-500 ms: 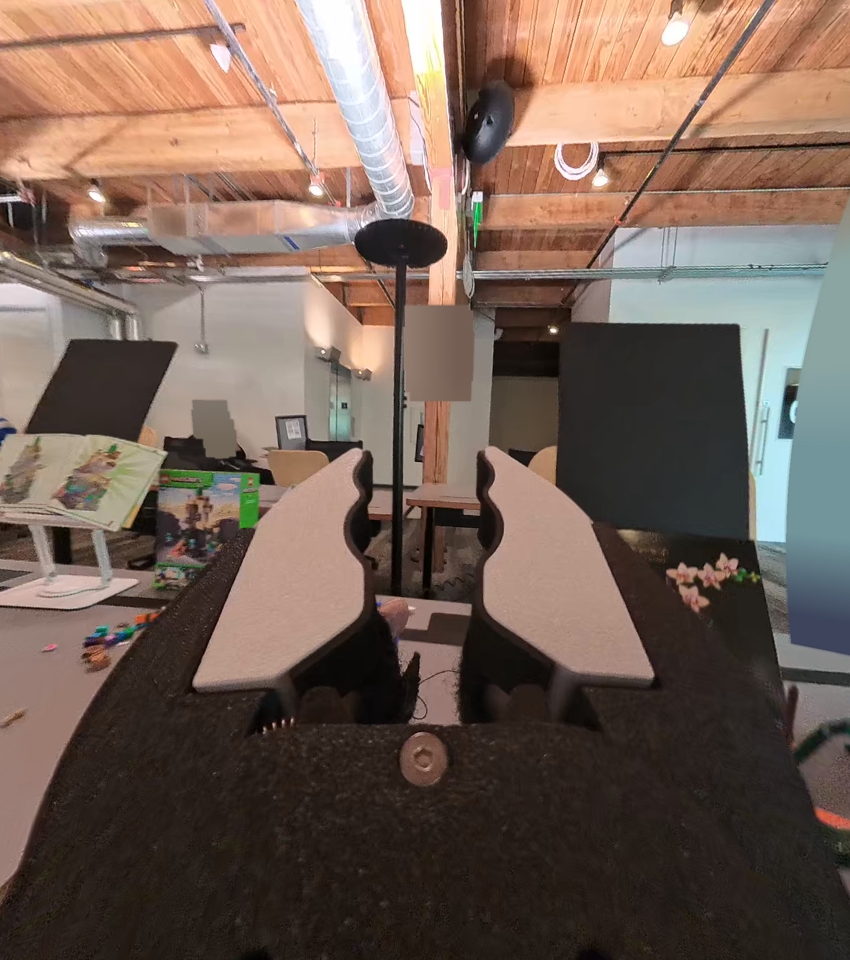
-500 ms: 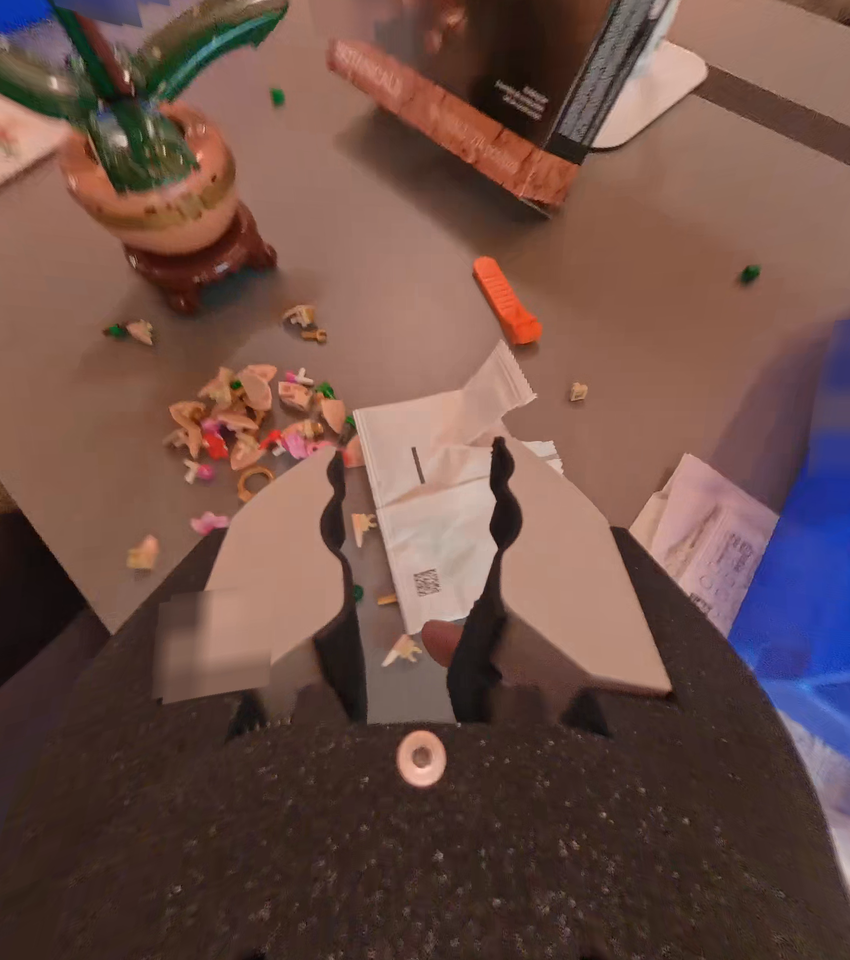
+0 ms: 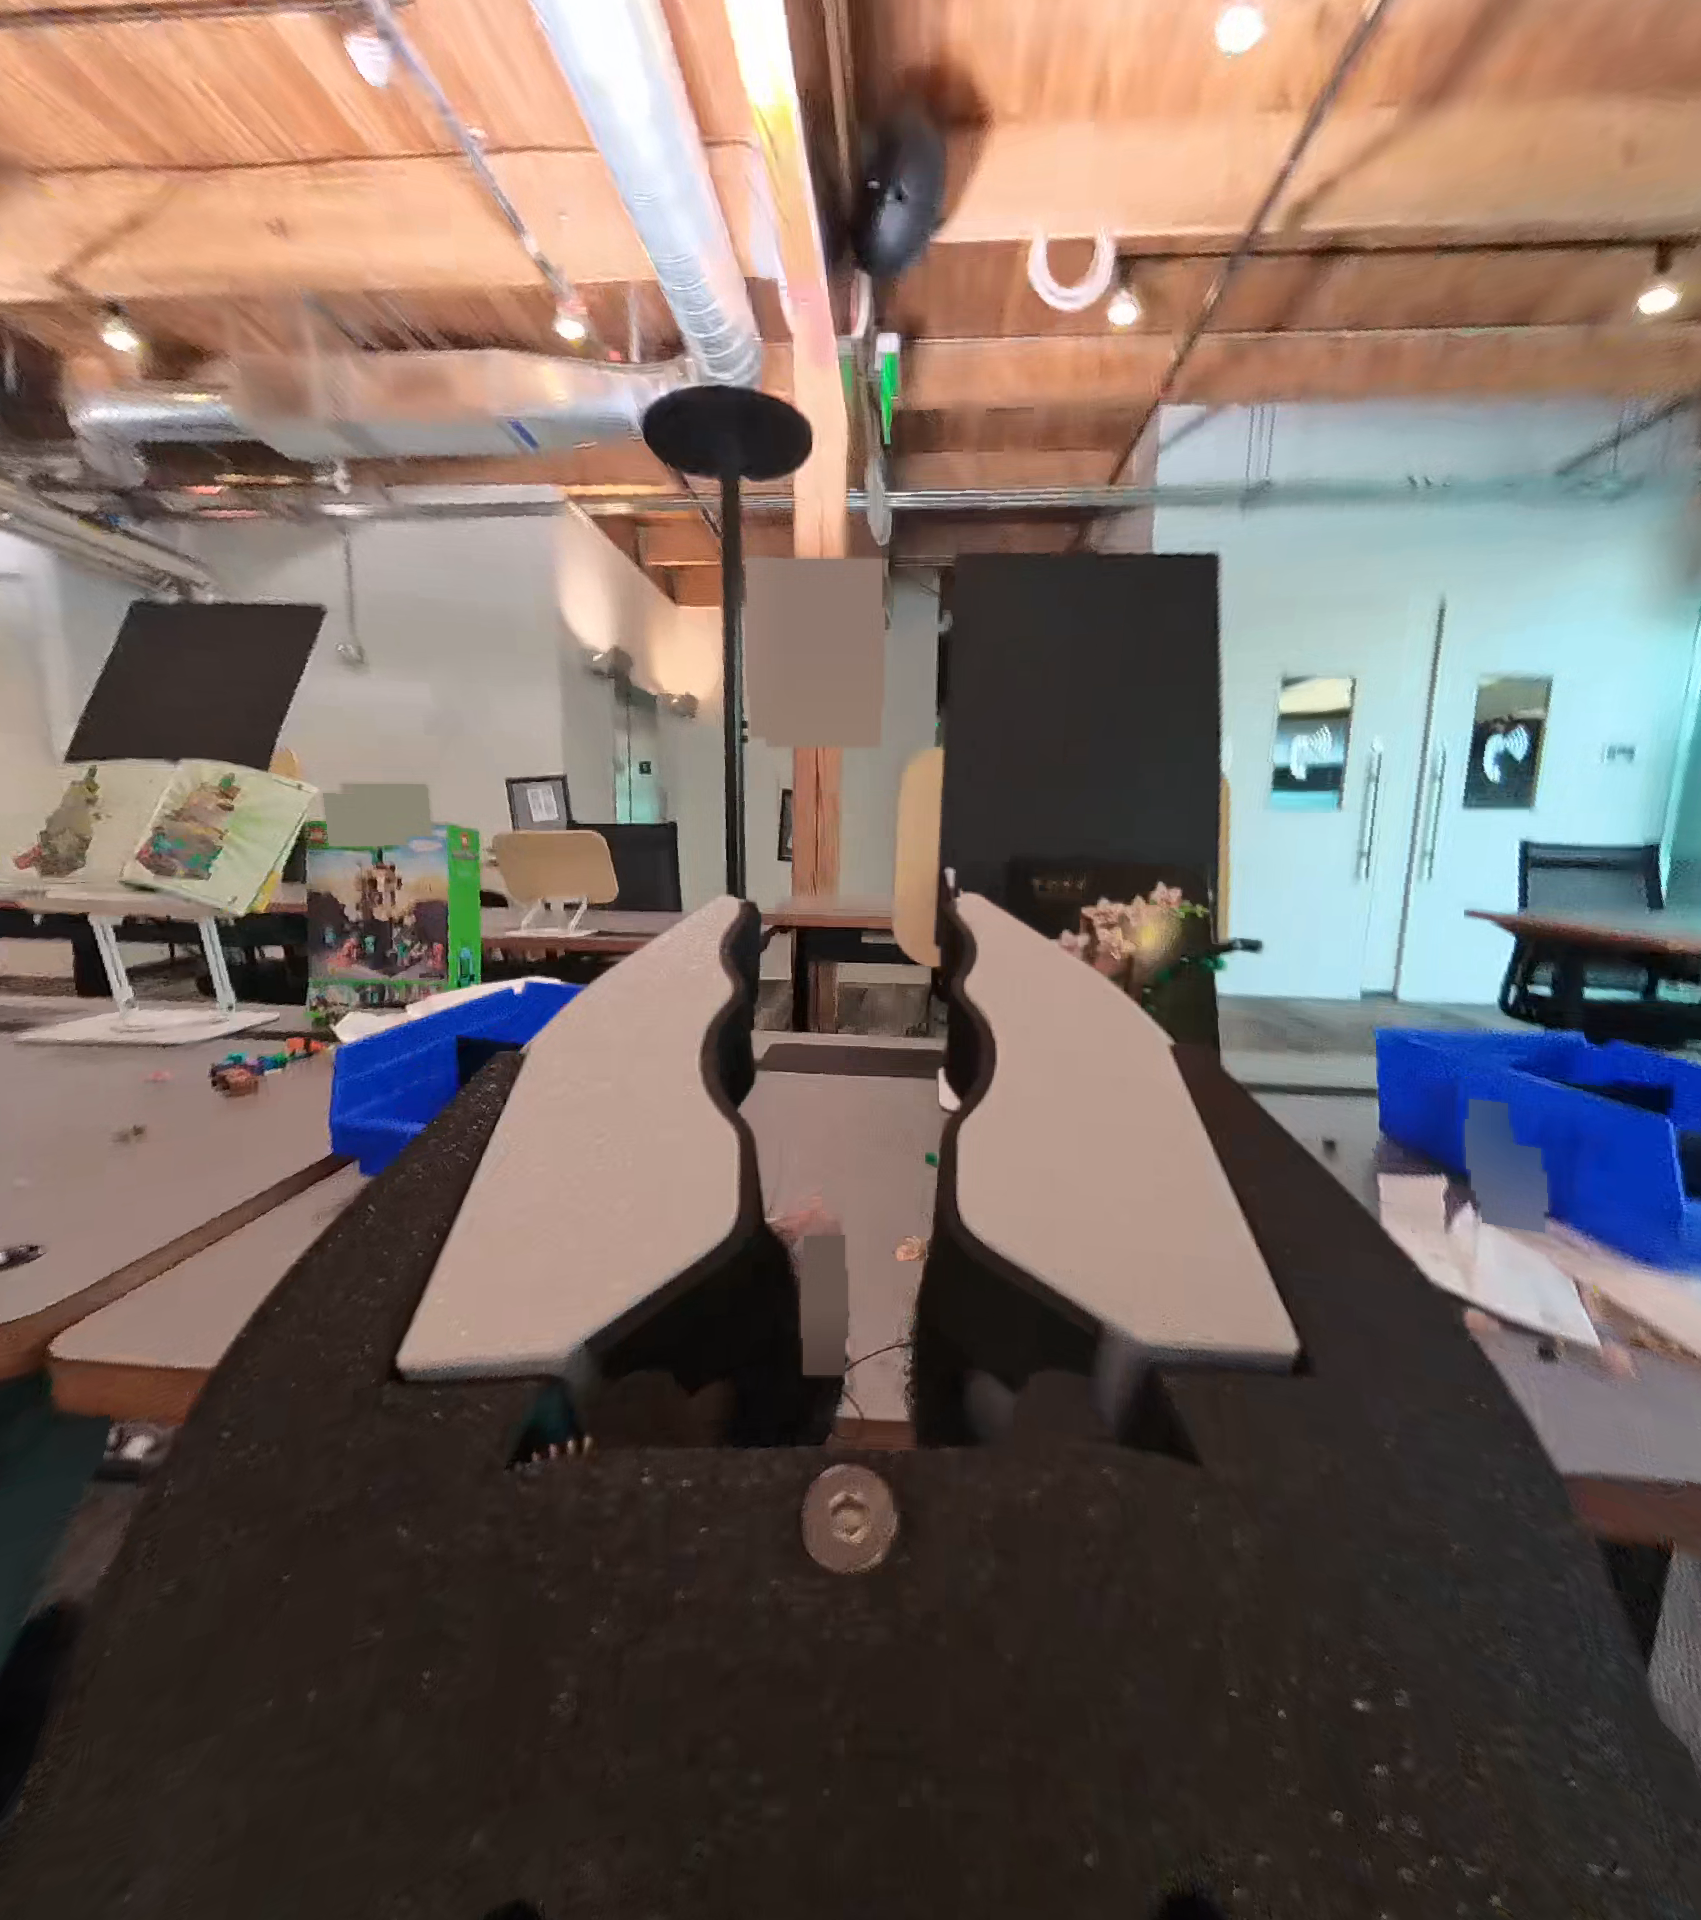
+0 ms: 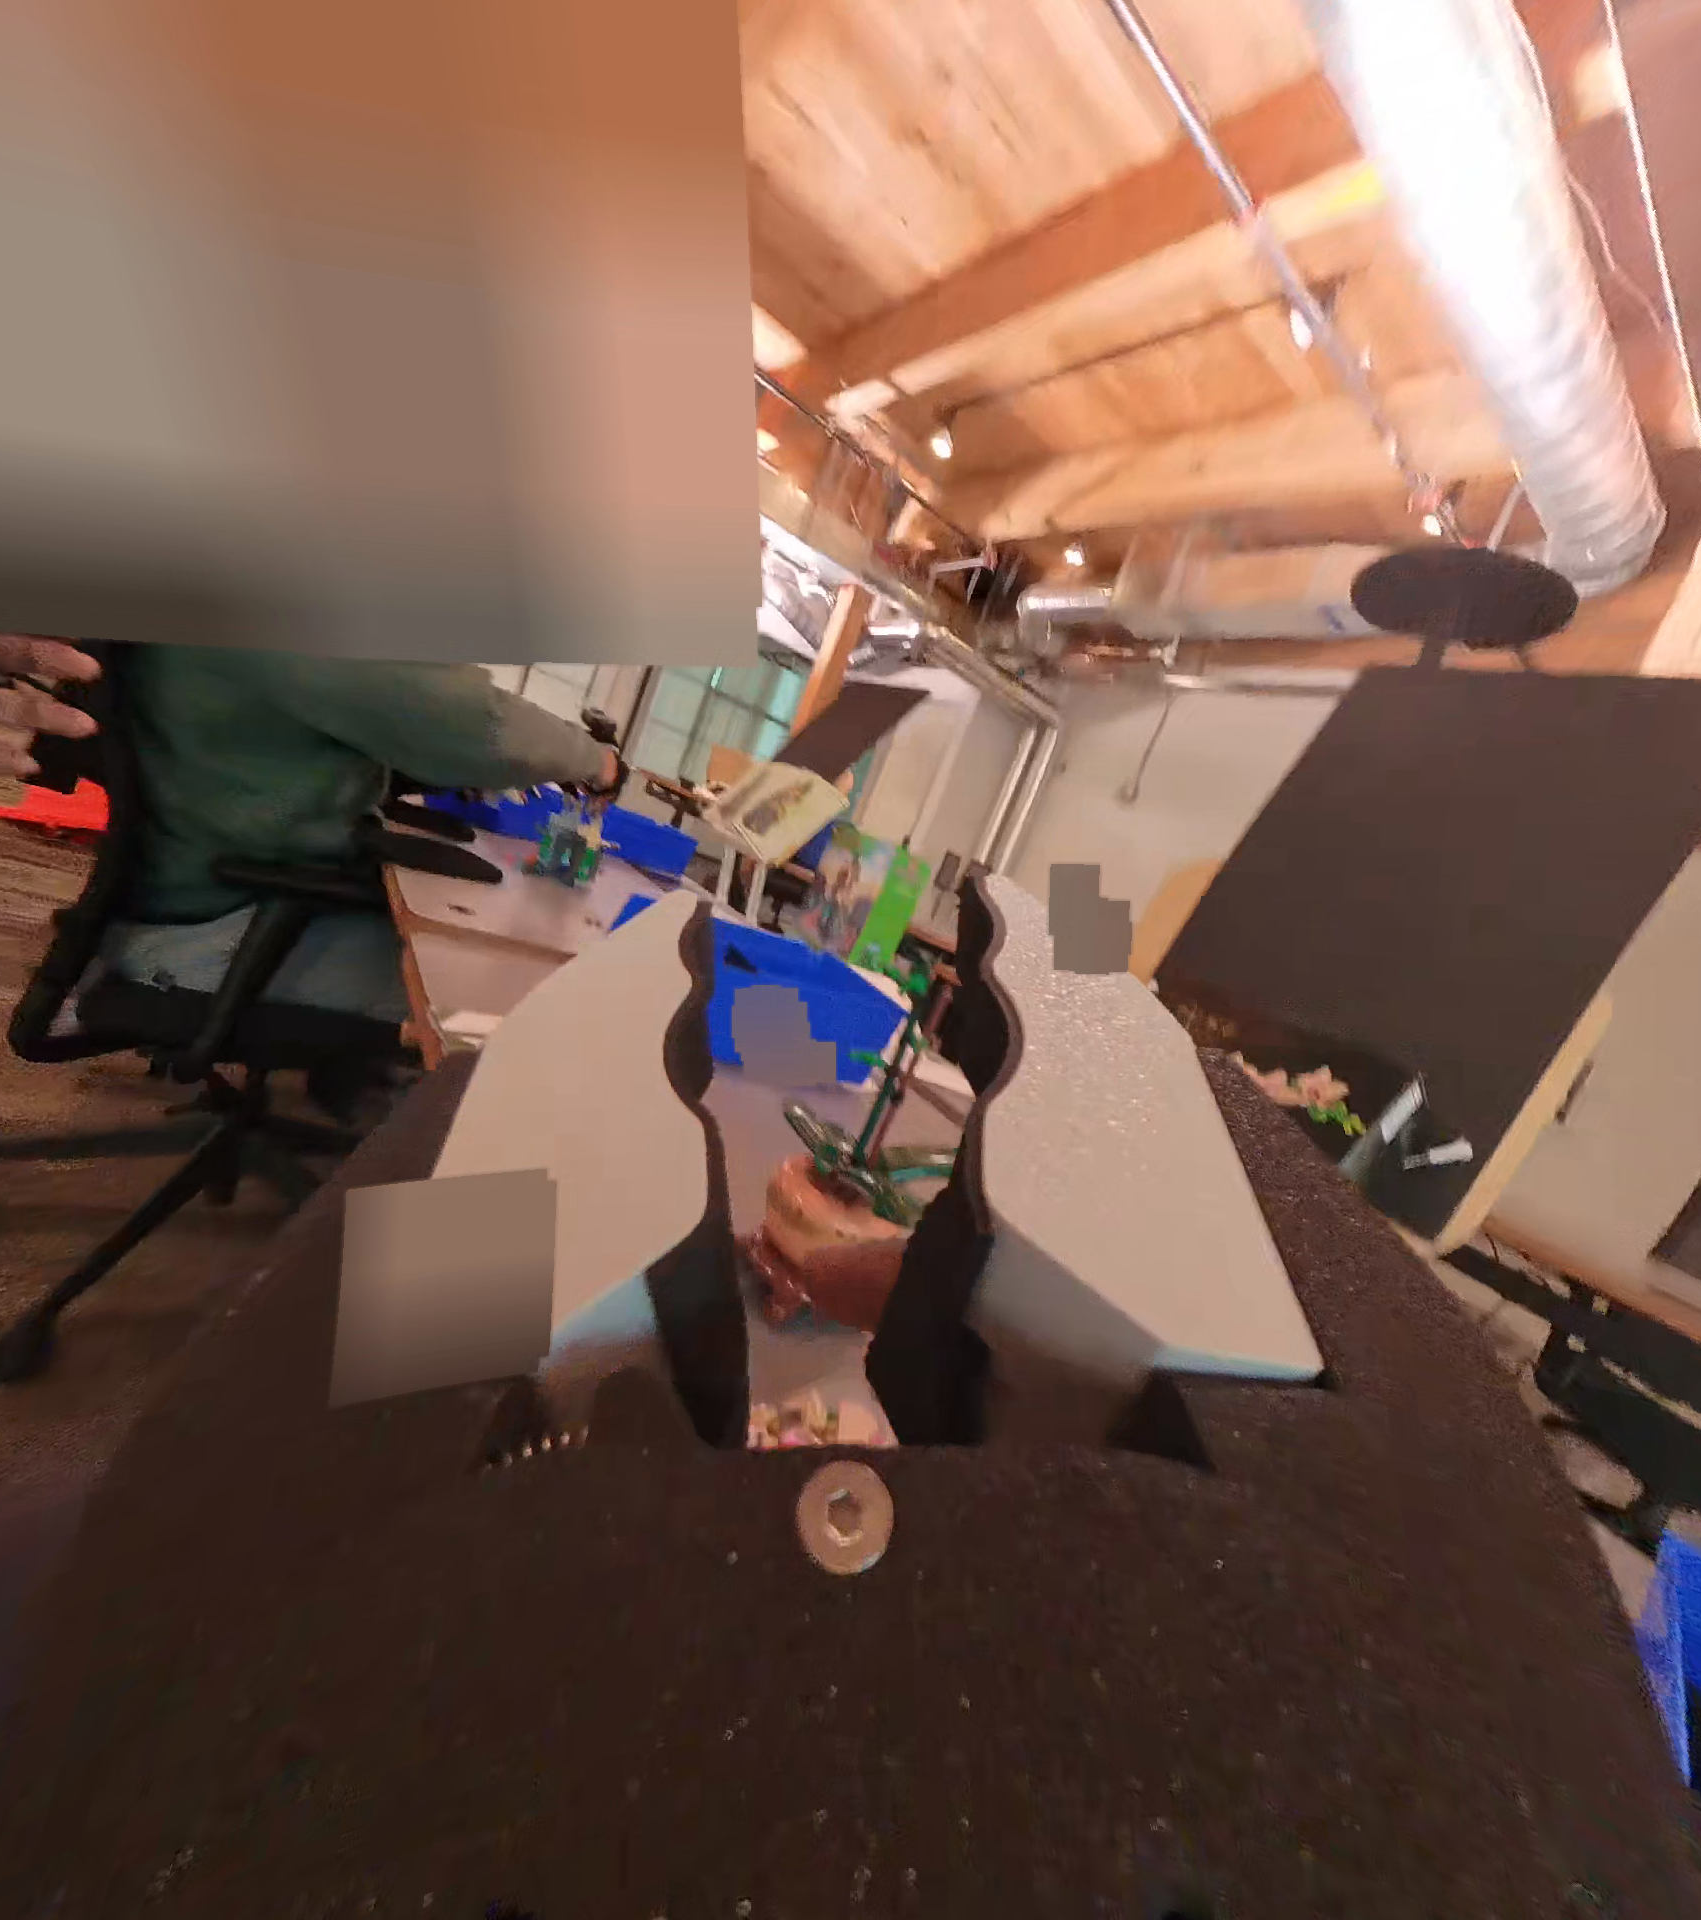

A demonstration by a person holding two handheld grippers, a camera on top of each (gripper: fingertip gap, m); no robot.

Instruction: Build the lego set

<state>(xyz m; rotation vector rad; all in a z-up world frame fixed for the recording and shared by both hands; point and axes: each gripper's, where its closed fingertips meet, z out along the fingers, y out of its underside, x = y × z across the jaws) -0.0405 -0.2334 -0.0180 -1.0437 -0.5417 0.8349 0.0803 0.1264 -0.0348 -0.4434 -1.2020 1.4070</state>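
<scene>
My left gripper [image 3: 846,914] is open and empty, held level above the grey table [image 3: 98,1174] and pointing across the room. My right gripper [image 4: 830,904] is open and empty, tilted upward. Between its fingers I see the part-built lego plant: a tan pot on a brown base [image 4: 810,1216] with green stems [image 4: 887,1091]. A few small loose pieces [image 4: 804,1418] lie just below the jaws. The black set box with orchid flowers [image 3: 1126,935] stands beyond the left gripper's right finger.
Blue bins stand left [image 3: 430,1060] and right [image 3: 1573,1132] on the table, with paper bags [image 3: 1490,1257] by the right one. A green lego box [image 3: 394,920], a booklet on a stand [image 3: 171,821] and a person on an office chair [image 4: 233,935] are farther off. My hands' fingertips stand some 40 cm from each other.
The right gripper has swung up from looking down at the table's pieces to looking across the room. The left view has shifted, now showing the blue bins. Both stay open.
</scene>
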